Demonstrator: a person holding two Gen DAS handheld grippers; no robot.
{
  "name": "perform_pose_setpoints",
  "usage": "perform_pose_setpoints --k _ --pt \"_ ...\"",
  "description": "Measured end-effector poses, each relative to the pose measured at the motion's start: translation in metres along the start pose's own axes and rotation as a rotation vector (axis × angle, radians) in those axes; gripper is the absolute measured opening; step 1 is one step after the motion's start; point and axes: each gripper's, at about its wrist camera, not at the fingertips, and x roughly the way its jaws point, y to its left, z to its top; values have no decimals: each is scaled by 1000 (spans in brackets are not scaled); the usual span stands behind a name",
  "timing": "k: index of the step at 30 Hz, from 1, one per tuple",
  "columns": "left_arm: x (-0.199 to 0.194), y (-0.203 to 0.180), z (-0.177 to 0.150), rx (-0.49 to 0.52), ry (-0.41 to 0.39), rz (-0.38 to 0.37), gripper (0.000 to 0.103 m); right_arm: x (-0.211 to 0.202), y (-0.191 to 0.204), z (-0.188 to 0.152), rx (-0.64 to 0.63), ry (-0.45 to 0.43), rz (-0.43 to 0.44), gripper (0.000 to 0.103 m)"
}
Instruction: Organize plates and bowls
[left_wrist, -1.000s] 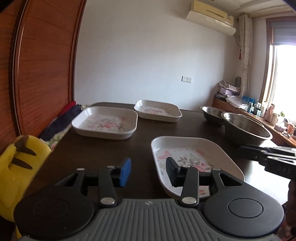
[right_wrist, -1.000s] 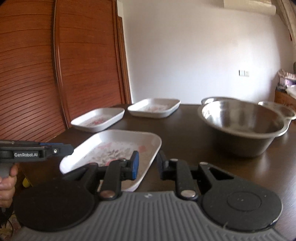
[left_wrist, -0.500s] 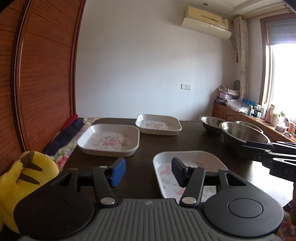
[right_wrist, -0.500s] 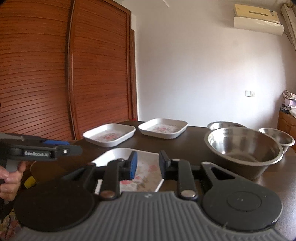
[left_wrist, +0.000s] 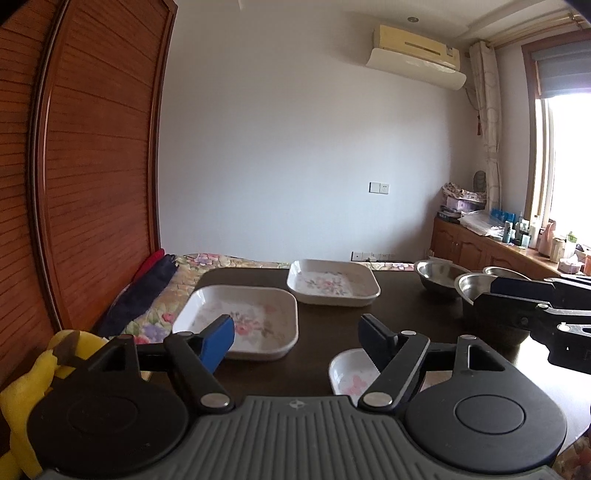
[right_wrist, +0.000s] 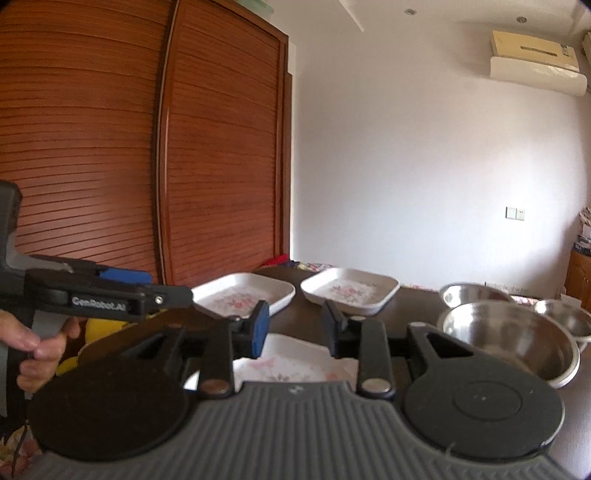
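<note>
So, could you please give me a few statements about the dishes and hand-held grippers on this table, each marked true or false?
1. Three floral square plates are on the table. True: near plate, left plate, far plate.
2. The large steel bowl holds food. False: it looks empty.
3. The left hand-held gripper grips a plate. False: its jaws are opening, nothing between them.
4. The right hand-held gripper holds nothing. True: its jaws are opening too.
5. The plates are stacked. False: all lie apart.

Both tongs (left_wrist: 295, 334) (right_wrist: 295, 326) opening, empty
</note>
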Motion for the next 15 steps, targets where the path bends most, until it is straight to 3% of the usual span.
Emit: perform_pose_setpoints --k 3,7,9,11,15 --pt "7 7 6 14 3 10 100 9 4 9 -13 2 12 39" --pt "24 20 13 16 26 10 100 28 6 17 -10 25 34 59" --pt "33 27 16 21 34 16 100 41 6 19 -5 45 39 60" --pt "43 35 19 29 45 18 100 53 7 20 -3 63 49 68" --pt "64 53 23 33 66 17 100 85 7 22 -7 151 89 70"
